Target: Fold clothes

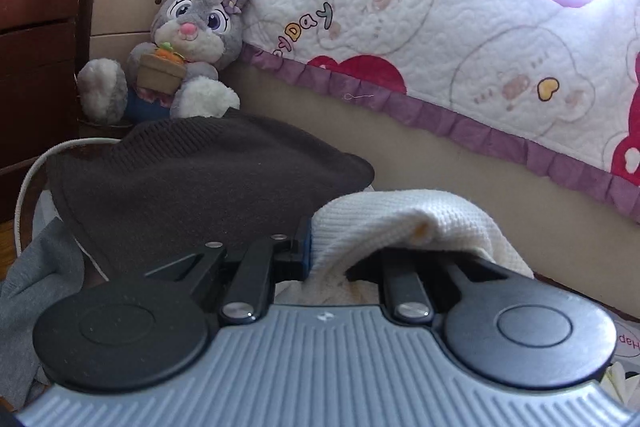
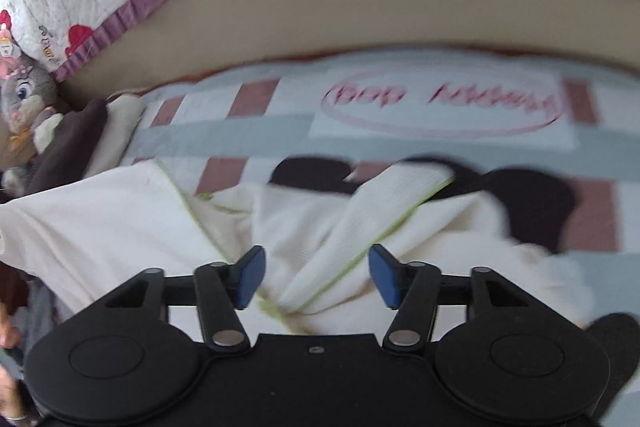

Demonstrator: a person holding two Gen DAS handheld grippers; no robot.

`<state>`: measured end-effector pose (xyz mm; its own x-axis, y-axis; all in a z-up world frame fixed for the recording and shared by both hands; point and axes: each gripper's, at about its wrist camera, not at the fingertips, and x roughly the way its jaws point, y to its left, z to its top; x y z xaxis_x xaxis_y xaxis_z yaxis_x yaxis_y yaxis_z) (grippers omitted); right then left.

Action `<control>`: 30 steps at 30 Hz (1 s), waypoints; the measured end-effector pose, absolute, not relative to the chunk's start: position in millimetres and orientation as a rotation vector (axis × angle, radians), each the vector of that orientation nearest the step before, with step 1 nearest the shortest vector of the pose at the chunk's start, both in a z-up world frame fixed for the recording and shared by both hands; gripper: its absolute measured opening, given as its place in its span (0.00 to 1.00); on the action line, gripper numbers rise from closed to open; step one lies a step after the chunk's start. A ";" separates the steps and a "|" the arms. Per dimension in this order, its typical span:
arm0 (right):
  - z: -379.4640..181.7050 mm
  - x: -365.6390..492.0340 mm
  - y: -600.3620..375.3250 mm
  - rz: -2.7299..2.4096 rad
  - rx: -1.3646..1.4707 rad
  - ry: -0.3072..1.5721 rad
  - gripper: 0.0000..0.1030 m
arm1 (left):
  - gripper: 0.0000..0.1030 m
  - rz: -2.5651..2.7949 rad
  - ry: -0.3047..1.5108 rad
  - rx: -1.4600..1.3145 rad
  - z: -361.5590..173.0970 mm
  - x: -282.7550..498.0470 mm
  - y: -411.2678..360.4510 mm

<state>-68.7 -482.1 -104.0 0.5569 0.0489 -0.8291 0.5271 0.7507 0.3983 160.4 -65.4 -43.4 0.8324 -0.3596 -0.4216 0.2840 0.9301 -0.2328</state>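
Cream knit garment (image 2: 120, 227) sprawls lower centre on the bedspread (image 2: 224, 139), mid-fold I'd say. Left gripper (image 1: 310, 247) is clenched on a bunched edge; right gripper (image 2: 316, 275) hangs released above it, so next it needs a hem to pinch. Right view's blurry, and the cloth hides one left finger.

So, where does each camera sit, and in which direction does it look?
Left wrist: sits on the left hand-held gripper, looks almost level at a plush rabbit, a dark brown knit garment and a quilt; its fingers pinch cream knit cloth.
Right wrist: sits on the right hand-held gripper, looks steeply down at a cream garment on a patterned bedcover; jaws open, nothing pinched.
Shared: rabbit, quilt, brown garment, cream knit.
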 end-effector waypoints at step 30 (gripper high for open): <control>-54.3 -42.6 -346.2 0.296 0.557 0.882 0.09 | 0.14 -0.526 0.612 -0.117 -38.7 151.9 -58.4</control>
